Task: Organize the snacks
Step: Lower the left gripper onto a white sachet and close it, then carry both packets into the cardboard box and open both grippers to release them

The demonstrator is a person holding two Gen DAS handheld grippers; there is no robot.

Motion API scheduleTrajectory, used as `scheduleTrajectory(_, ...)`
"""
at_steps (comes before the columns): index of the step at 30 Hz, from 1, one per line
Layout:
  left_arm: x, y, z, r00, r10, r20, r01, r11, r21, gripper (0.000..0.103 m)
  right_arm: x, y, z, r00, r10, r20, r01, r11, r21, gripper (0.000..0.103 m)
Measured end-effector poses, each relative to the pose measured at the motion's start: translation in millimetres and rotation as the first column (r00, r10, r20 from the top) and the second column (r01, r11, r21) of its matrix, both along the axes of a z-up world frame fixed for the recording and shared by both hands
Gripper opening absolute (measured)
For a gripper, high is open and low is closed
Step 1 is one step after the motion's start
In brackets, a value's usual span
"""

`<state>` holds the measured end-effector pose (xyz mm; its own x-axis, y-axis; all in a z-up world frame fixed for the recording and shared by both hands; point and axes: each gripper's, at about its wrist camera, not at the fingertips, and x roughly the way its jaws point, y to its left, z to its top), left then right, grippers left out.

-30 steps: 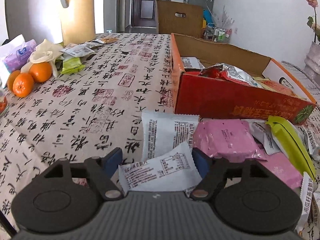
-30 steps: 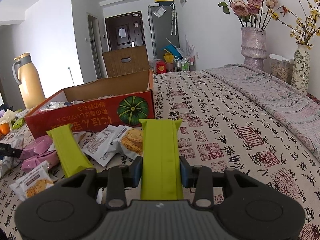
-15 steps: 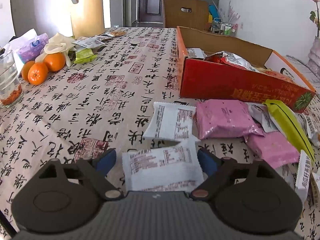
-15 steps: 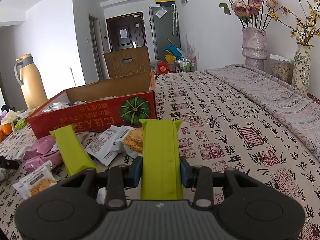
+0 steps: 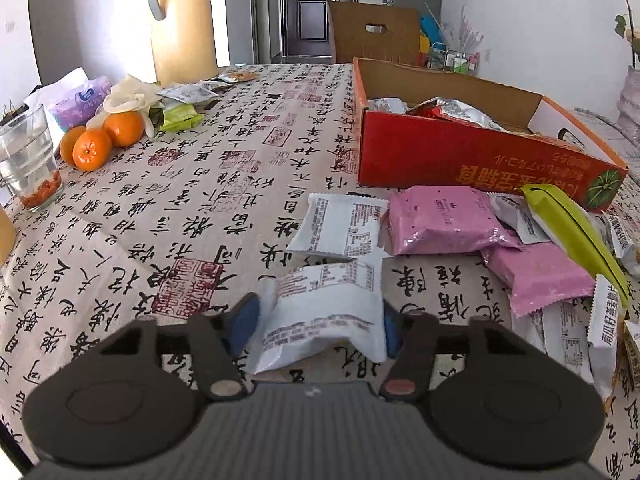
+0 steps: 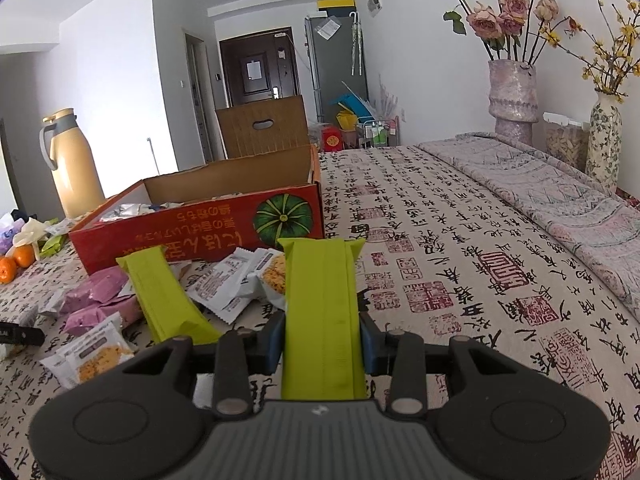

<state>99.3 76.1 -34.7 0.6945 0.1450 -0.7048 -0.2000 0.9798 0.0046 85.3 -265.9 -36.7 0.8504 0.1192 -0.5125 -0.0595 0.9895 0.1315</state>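
Observation:
My left gripper is closing on a white snack packet on the patterned tablecloth. Both blue pads touch its sides and it bulges between them. Just beyond lie another white packet, two pink packets and a green bar packet. The open red cardboard box with snacks inside stands behind them. My right gripper is shut on a long green bar packet that sticks out forward. It hovers right of the snack pile, with the red box ahead to the left.
A yellow thermos, oranges, a glass and a tissue pack sit at the far left. A brown cardboard box stands behind the table. Two flower vases and a folded cloth occupy the right side.
The left gripper's jaws spread wider, then narrowed onto the white packet, which now puckers between the pads. The left view drew back slightly. The right gripper kept still with the green bar.

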Motion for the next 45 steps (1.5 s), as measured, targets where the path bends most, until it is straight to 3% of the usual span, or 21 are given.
scheduleTrajectory(2, -3, -1, 1, 1.0, 0.003, 0.013, -0.003, 1.0, 0.01, 0.033, -2, 1, 1, 1.0, 0.001, 0.002, -0.001, 1.0, 0.0, 0.037)
scheduleTrajectory(5, -7, -2, 2, 1.0, -0.002, 0.024, 0.002, 1.0, 0.011, 0.031, -4, 1, 2, 1.0, 0.002, 0.005, -0.002, 1.0, 0.0, 0.037)
scheduleTrajectory(28, -14, -31, 46, 0.978, -0.1, 0.183, 0.098, 0.995, 0.019, 0.03, -5, 15, 18, 0.998, 0.041, 0.053, -0.04, 0.999, -0.014, 0.037)
scheduleTrajectory(45, 37, -66, 86, 0.947, -0.152, 0.283, 0.159, 0.987, -0.001, 0.03, 49, 40, 63, 0.977, 0.1, 0.186, -0.097, 0.995, -0.025, 0.037)
